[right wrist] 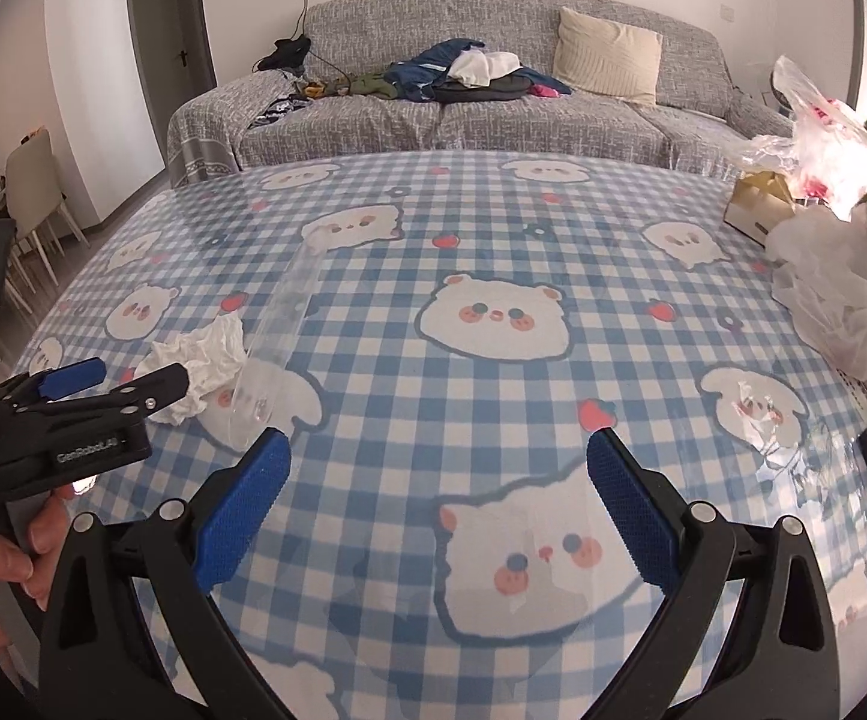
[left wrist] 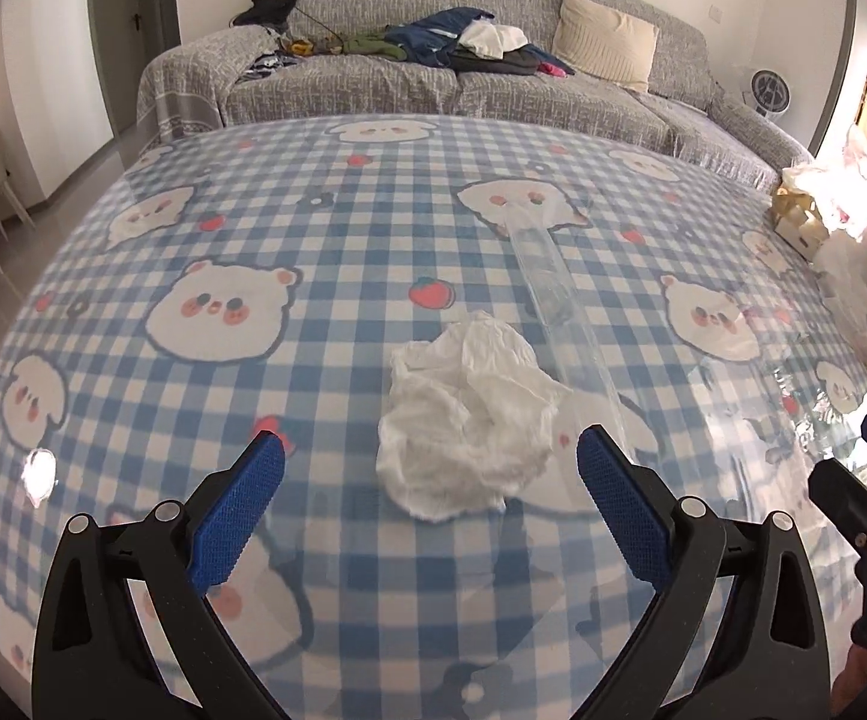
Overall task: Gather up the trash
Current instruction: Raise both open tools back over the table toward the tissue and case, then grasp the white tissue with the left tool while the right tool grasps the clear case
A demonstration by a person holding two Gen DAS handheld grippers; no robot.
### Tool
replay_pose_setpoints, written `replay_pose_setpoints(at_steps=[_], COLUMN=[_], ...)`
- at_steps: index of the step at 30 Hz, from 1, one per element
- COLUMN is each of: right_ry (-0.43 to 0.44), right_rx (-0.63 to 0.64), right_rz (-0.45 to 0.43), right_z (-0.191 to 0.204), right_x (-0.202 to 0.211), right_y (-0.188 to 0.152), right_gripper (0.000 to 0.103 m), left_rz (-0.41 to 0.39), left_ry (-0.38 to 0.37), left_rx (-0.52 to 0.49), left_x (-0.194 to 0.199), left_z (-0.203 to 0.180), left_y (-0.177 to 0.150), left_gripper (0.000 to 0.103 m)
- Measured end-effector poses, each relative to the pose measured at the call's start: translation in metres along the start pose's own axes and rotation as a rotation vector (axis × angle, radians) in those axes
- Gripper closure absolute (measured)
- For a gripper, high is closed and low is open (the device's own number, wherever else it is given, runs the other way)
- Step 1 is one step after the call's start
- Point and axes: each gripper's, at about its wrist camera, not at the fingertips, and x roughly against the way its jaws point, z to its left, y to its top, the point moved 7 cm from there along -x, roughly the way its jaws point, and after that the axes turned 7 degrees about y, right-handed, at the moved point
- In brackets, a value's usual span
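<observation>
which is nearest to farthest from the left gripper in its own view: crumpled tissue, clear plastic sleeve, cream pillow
1. Crumpled tissue: on the table, just ahead between the open fingers of the left gripper.
2. Clear plastic sleeve: lying behind the tissue, running toward the table's far side.
3. Cream pillow: on the sofa, beyond the table.

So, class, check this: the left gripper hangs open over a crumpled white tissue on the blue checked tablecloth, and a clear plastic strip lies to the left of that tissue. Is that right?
Not quite. The left gripper is open by the crumpled white tissue on the blue checked tablecloth, but the clear plastic strip lies to the tissue's right, not its left. The left wrist view shows this.
</observation>
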Motion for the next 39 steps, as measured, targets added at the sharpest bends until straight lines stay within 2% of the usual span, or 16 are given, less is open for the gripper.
replay_pose_setpoints(at_steps=[6,9,15,17,20,29,39], right_ry=[-0.009,-0.014,-0.012,-0.009,-0.007,0.025,0.044], right_rx=[0.005,-0.005,-0.01,-0.01,-0.007,0.015,0.045], right_rz=[0.011,0.018,0.021,0.021,0.021,0.041,0.04], right_z=[-0.003,-0.007,-0.006,-0.003,0.003,0.033,0.074], right_x=[-0.012,-0.019,-0.026,-0.028,-0.033,-0.052,-0.072], right_y=[0.008,0.012,0.022,0.026,0.031,0.038,0.049], right_gripper=[0.008,0.008,0.008,0.008,0.008,0.008,0.008], left_rz=[0.038,0.058,0.076,0.079,0.088,0.073,0.073], left_ry=[-0.01,-0.018,-0.002,0.0,0.001,0.054,0.106], left_rx=[-0.011,-0.024,-0.057,-0.055,-0.044,0.015,0.031], left_x=[-0.02,-0.027,-0.036,-0.037,-0.038,-0.028,-0.02], left_z=[-0.002,-0.006,-0.01,-0.008,-0.002,0.04,0.076], left_y=[0.003,0.003,0.005,0.006,0.009,0.015,0.006], left_gripper=[0.023,0.033,0.065,0.081,0.092,0.093,0.093])
